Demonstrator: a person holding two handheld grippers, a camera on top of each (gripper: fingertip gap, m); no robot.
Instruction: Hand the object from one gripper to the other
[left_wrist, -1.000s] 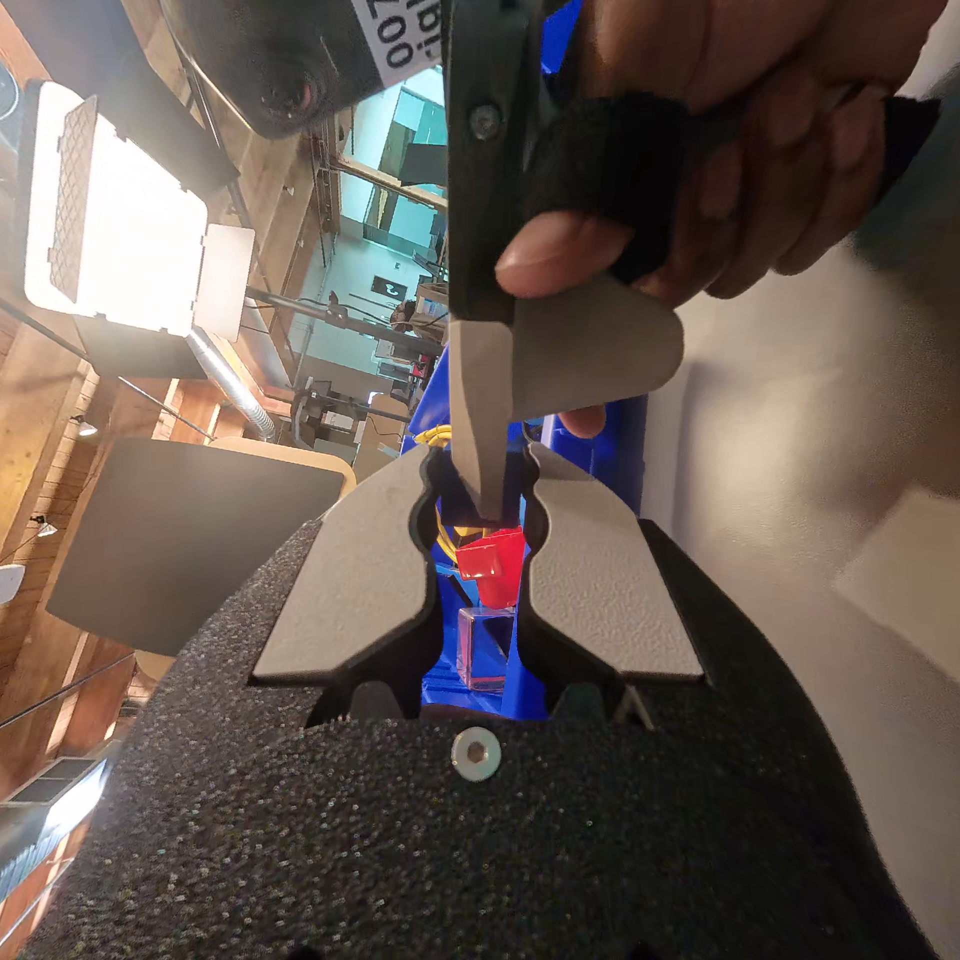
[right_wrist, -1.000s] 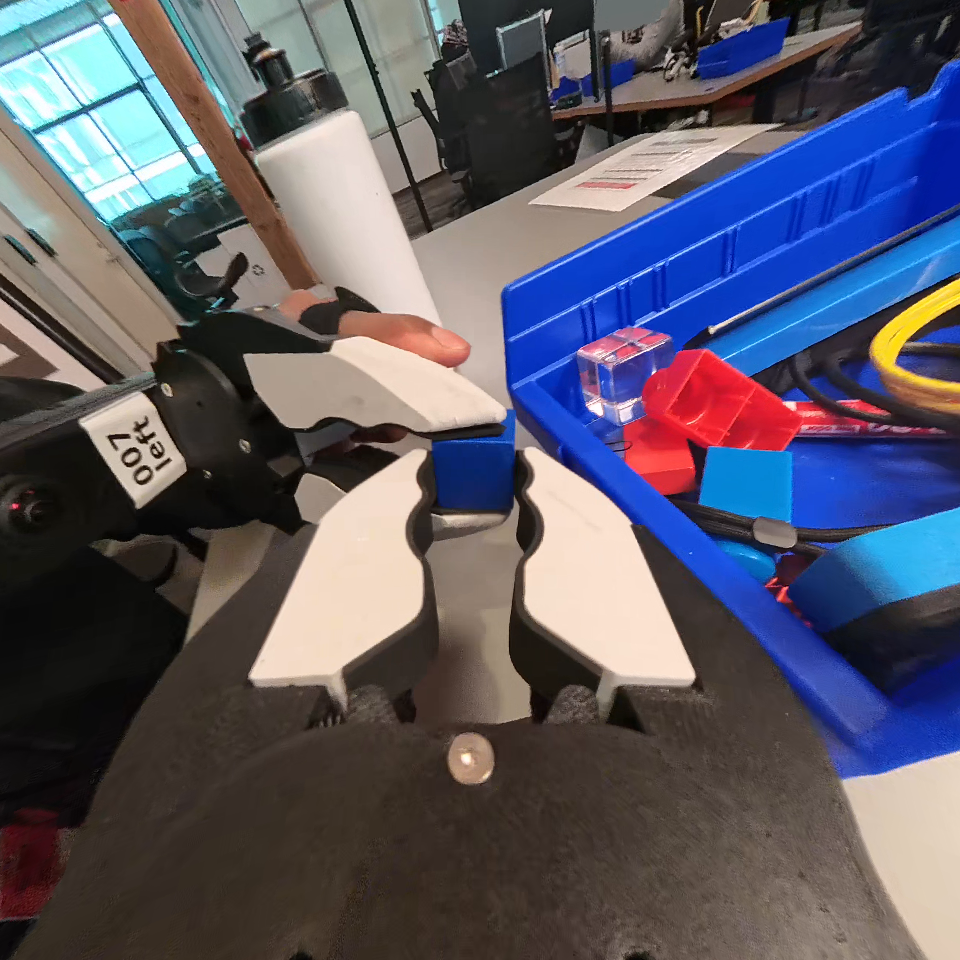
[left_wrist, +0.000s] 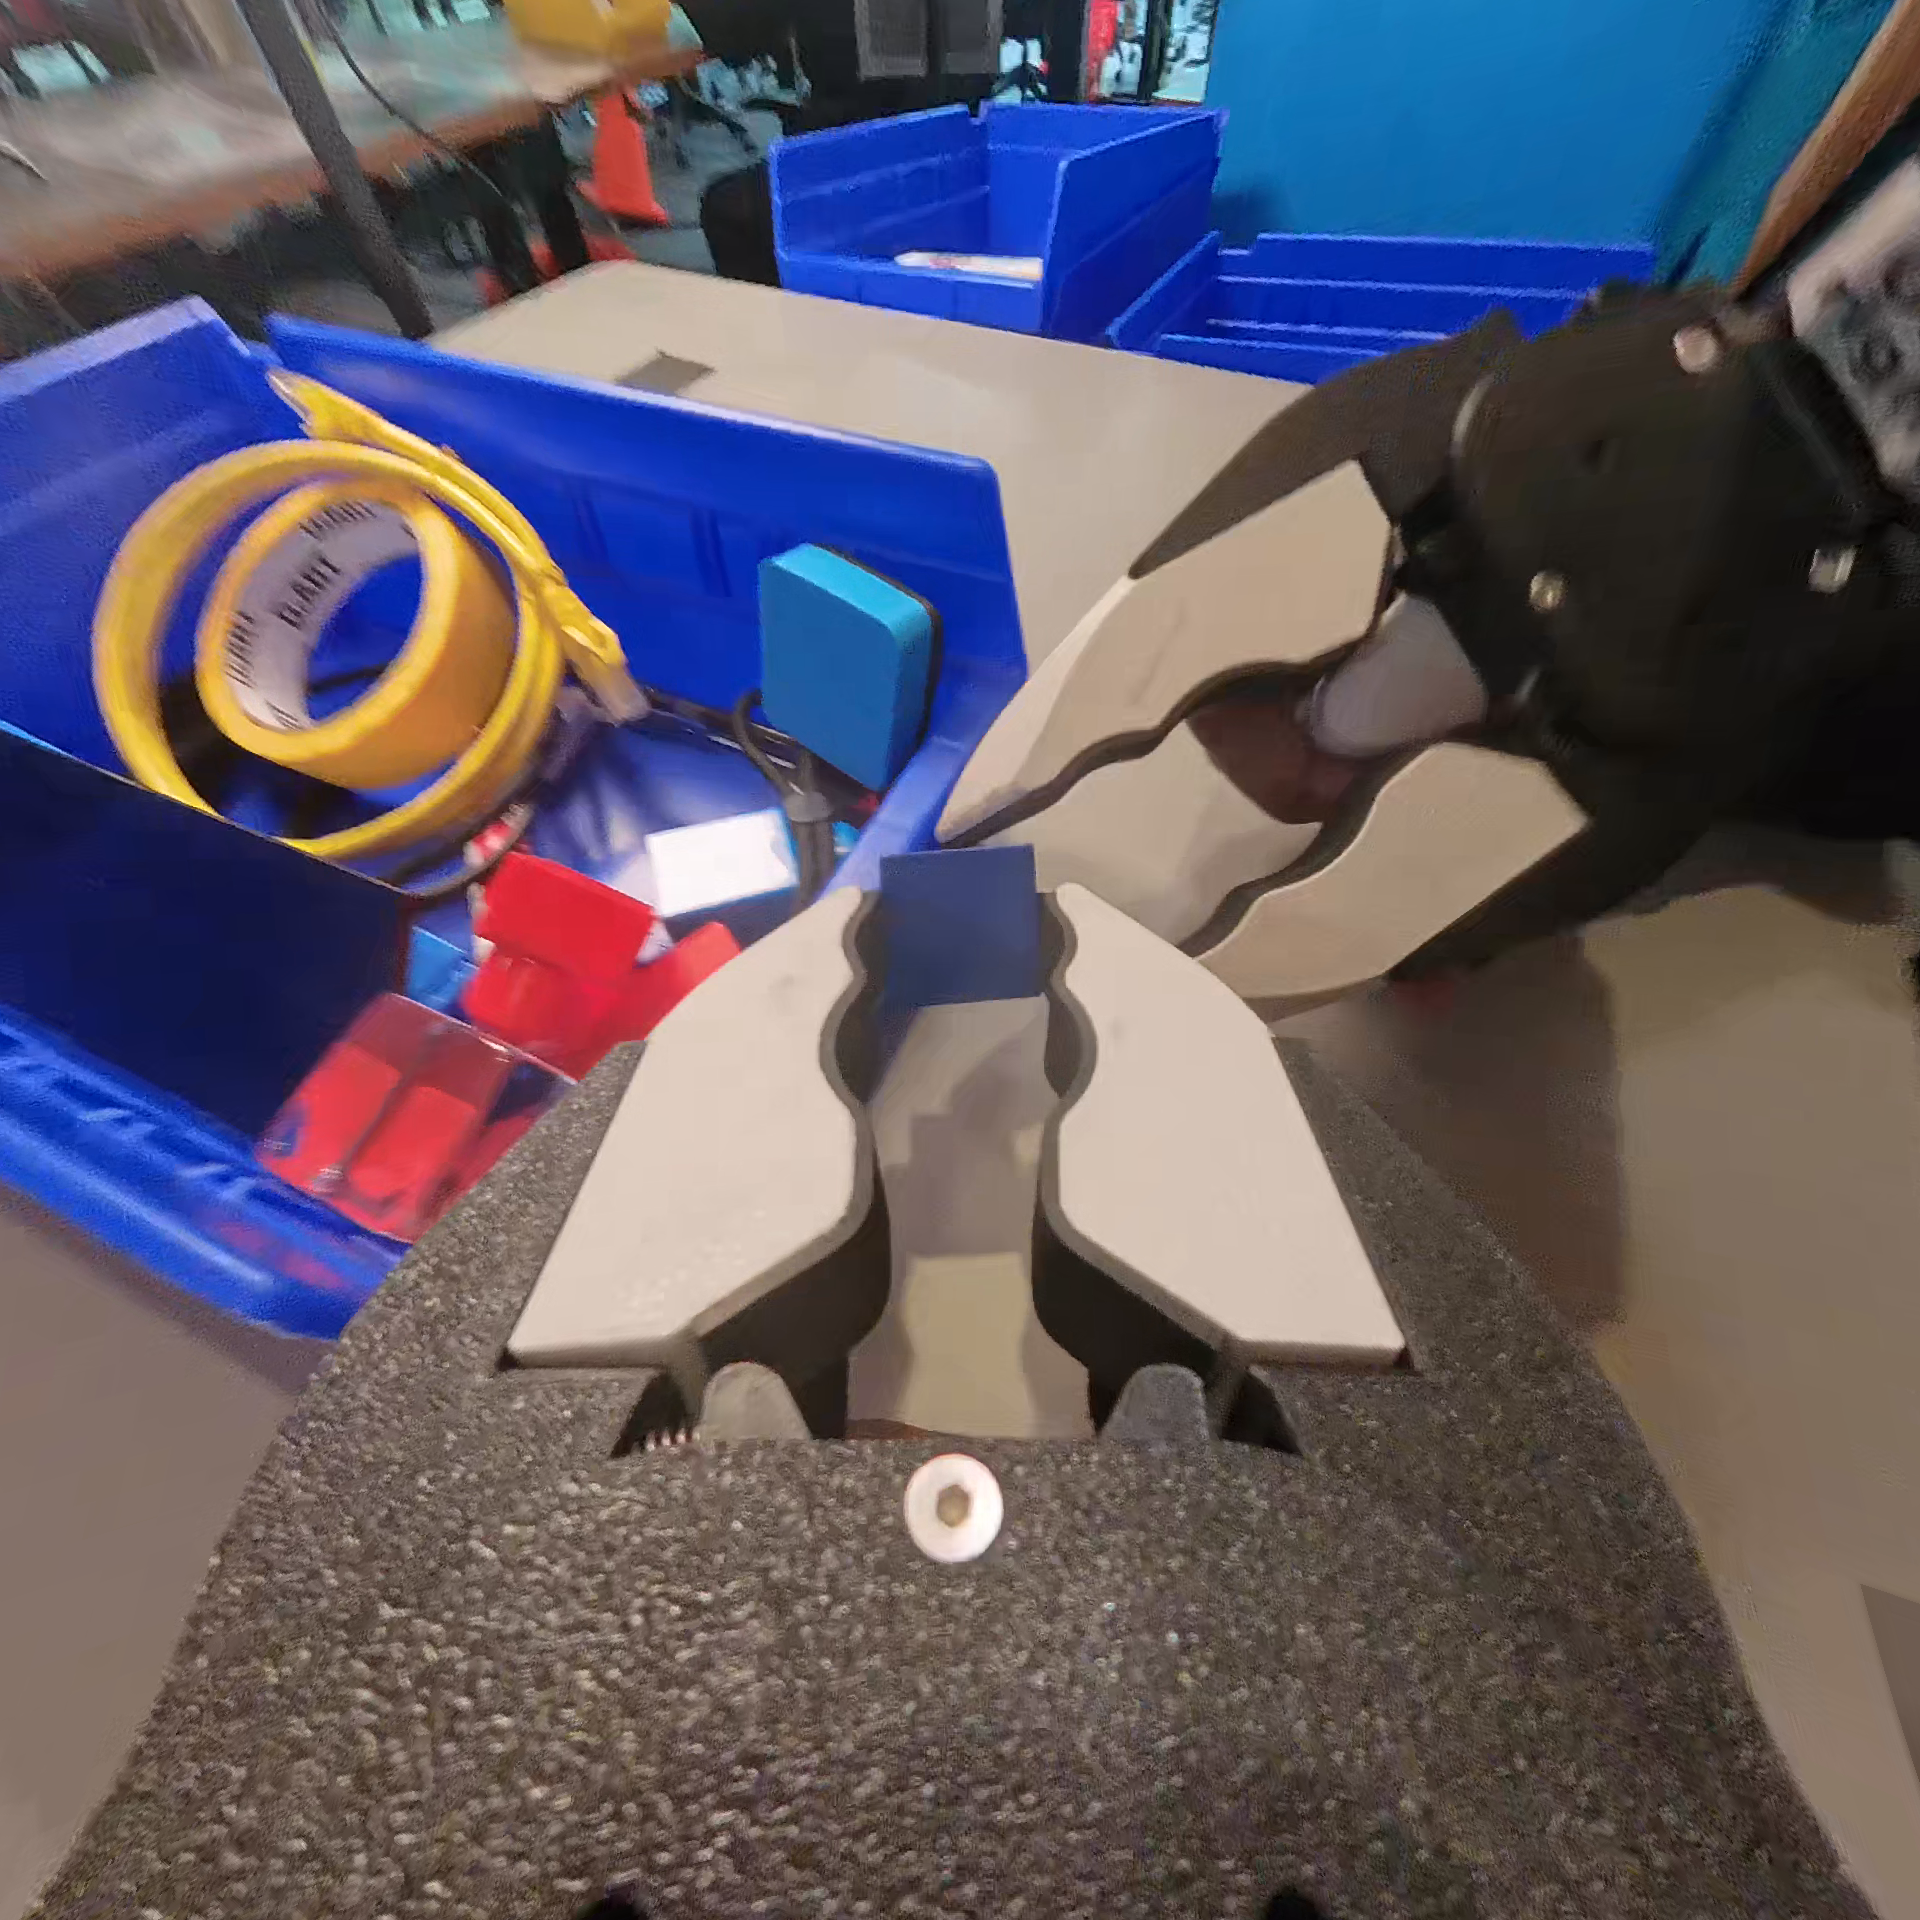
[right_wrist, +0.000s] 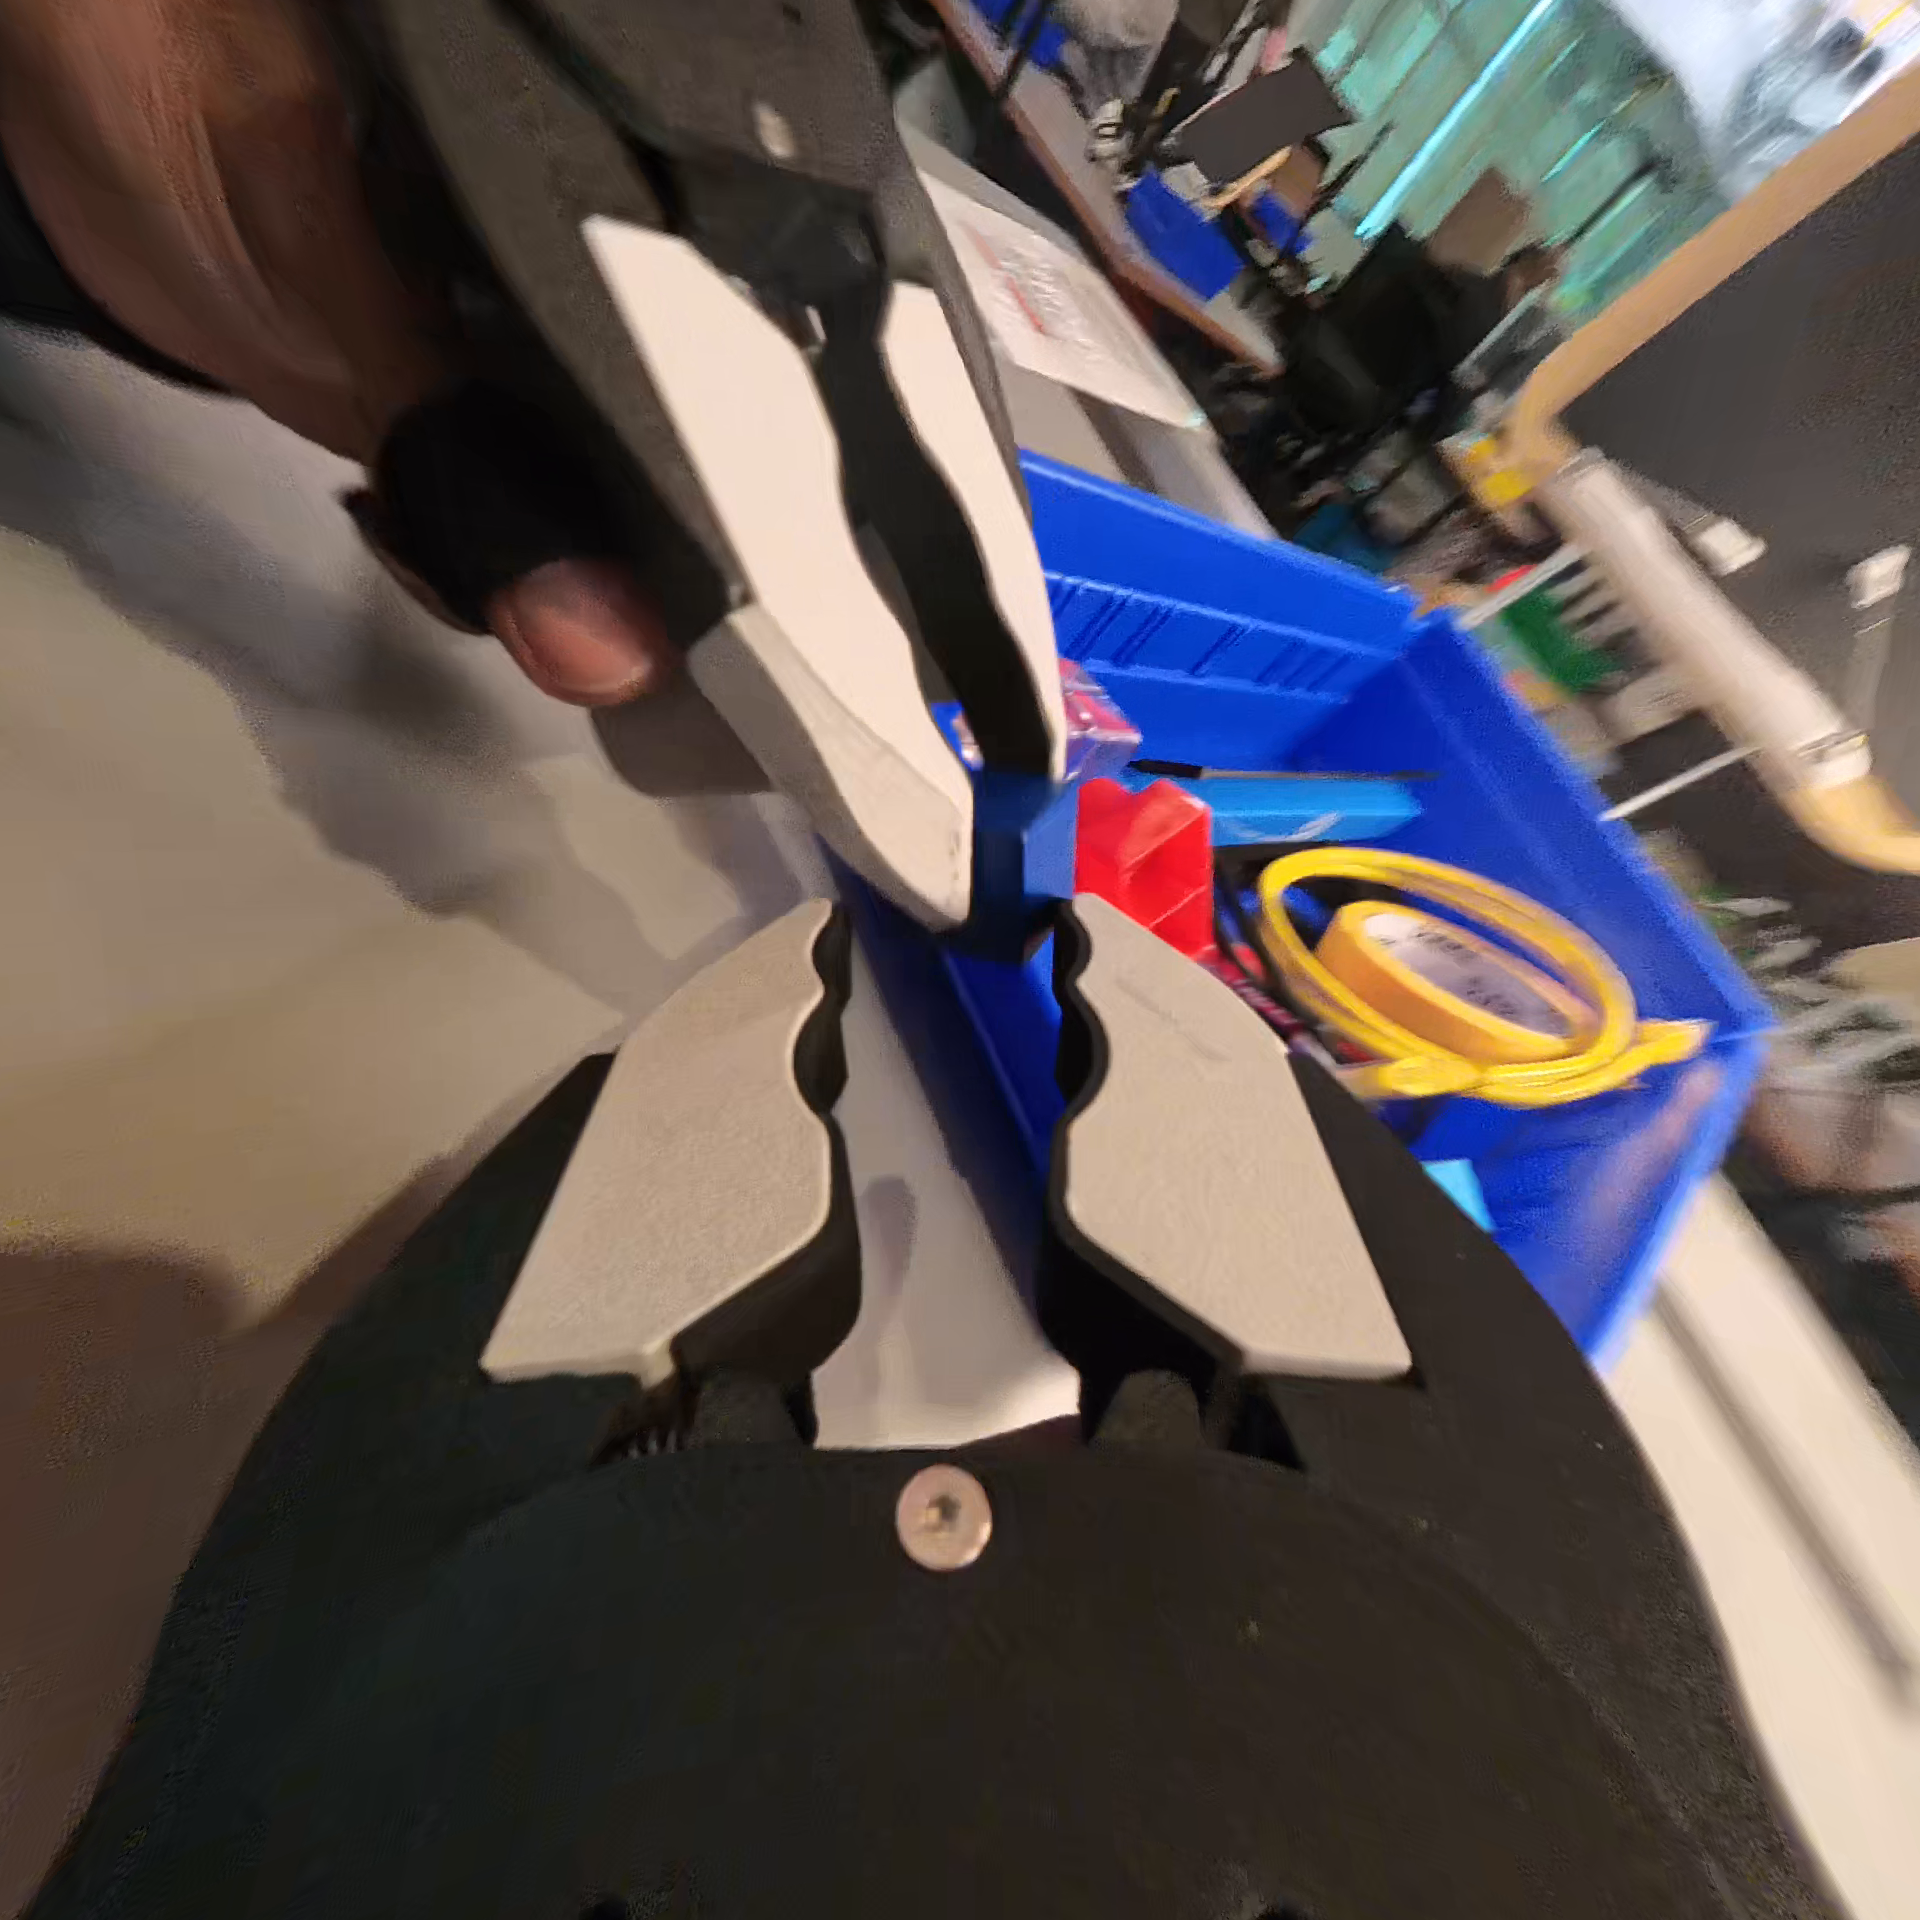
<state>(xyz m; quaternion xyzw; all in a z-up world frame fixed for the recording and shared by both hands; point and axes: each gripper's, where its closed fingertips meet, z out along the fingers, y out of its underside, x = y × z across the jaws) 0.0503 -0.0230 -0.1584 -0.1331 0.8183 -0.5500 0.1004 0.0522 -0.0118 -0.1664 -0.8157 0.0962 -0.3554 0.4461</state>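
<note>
My left camera sits just behind my left gripper (left_wrist: 958, 925), looking level along its fingers across the grey table (left_wrist: 1558, 1299) toward the blue bin (left_wrist: 644, 499), all of it close. My right camera rides behind my right gripper (right_wrist: 943, 930), rolled sideways (the table tilts steeply) and blurred. Both views share the bin (right_wrist: 1226, 603), the yellow tape roll (left_wrist: 343, 623) (right_wrist: 1423, 977), the blue cube (left_wrist: 961, 925) (right_wrist: 1023, 852), and each other's gripper.

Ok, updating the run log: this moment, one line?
left tool: shut on blue cube | right tool: open
</note>
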